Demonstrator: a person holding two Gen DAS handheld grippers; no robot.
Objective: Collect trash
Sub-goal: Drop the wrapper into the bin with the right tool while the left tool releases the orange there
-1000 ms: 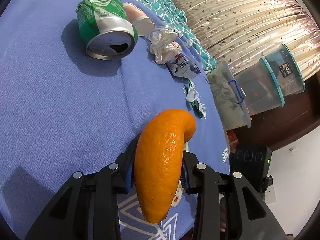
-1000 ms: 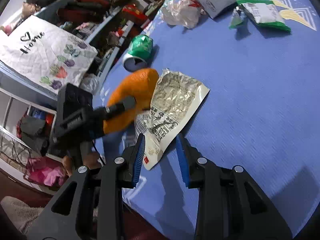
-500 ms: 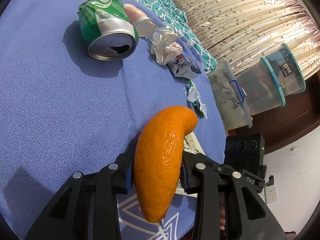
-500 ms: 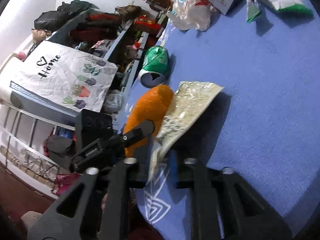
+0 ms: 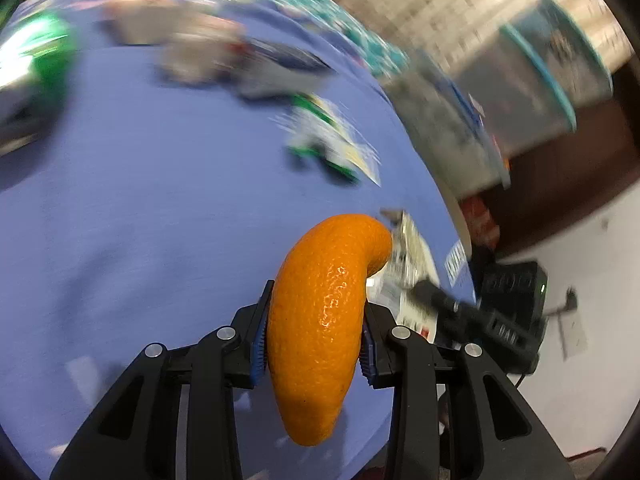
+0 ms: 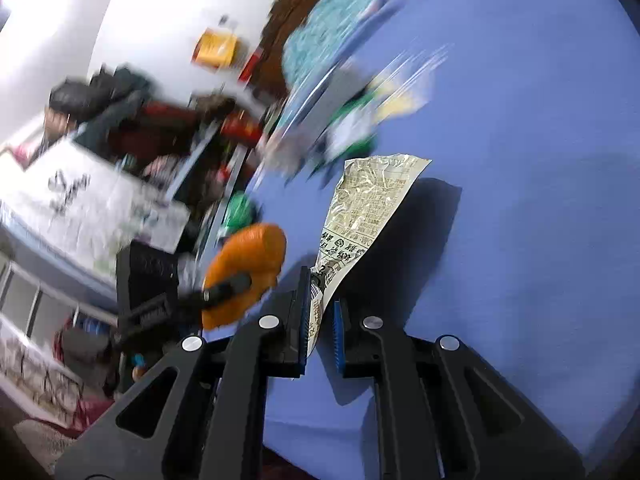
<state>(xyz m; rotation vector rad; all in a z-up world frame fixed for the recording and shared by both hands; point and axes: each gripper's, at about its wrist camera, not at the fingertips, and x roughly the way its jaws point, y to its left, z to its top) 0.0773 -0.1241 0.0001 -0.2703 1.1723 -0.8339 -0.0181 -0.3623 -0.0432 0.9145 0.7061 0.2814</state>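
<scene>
My left gripper (image 5: pixel 314 338) is shut on a curved piece of orange peel (image 5: pixel 324 320), held above the blue cloth (image 5: pixel 140 220). My right gripper (image 6: pixel 322 320) is shut on the lower end of a silvery printed wrapper (image 6: pixel 368 200), which stands up off the cloth. The peel (image 6: pixel 246 272) and the other gripper show at the left of the right wrist view. The wrapper (image 5: pixel 404 264) appears just right of the peel in the left wrist view. A green can (image 5: pixel 36 68) lies blurred at the far left.
Crumpled white paper and packets (image 5: pixel 224 60) and a green-and-white wrapper (image 5: pixel 332 144) lie farther along the cloth. Clear storage boxes (image 5: pixel 520 92) stand beyond the table's right edge. Cluttered shelves and a printed white bag (image 6: pixel 80 196) fill the left of the right wrist view.
My right gripper closed on the silvery wrapper and lifted it off the cloth. Both grippers swung sideways, so the can slid toward the left edge of the left wrist view.
</scene>
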